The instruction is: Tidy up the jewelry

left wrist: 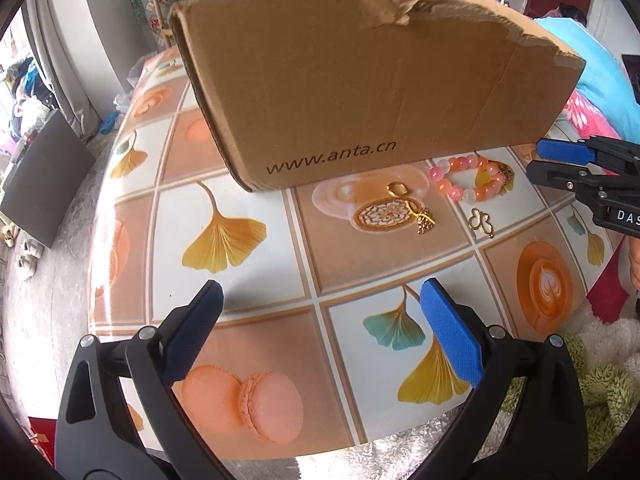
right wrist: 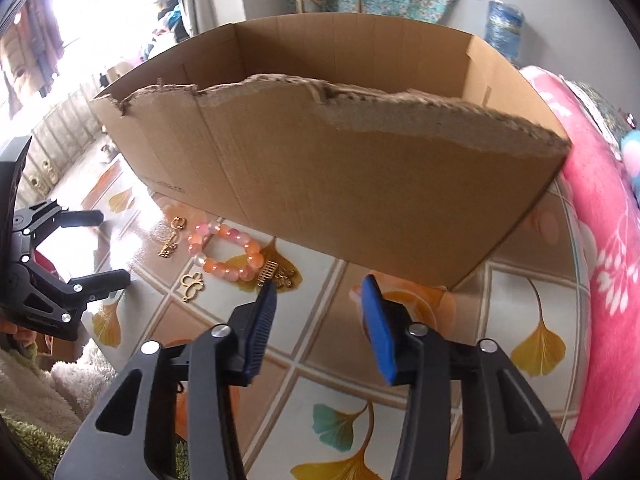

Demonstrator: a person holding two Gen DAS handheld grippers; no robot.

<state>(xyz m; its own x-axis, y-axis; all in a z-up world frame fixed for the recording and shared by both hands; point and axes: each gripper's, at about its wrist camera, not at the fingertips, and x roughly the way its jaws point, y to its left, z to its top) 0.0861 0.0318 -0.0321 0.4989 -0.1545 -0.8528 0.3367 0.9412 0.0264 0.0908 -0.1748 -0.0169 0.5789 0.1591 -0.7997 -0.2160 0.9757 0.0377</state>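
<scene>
The left gripper and right gripper hover with jaws apart, empty, above the glossy ginkgo-leaf patterned tablecloth. Beyond lie gold charms and an orange-and-pink beaded bracelet, just beside a torn brown cardboard box printed "www.anta.cn"

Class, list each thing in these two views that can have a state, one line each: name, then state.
Cardboard box: open-topped, upright, near rim torn.
Bead bracelet: flat on the table, outside the box, unheld.
Gold butterfly charm: flat on the table, unheld.
Gold ring: on the table beside the box.
Left gripper: jaws open, empty.
Right gripper: jaws open, empty.
</scene>
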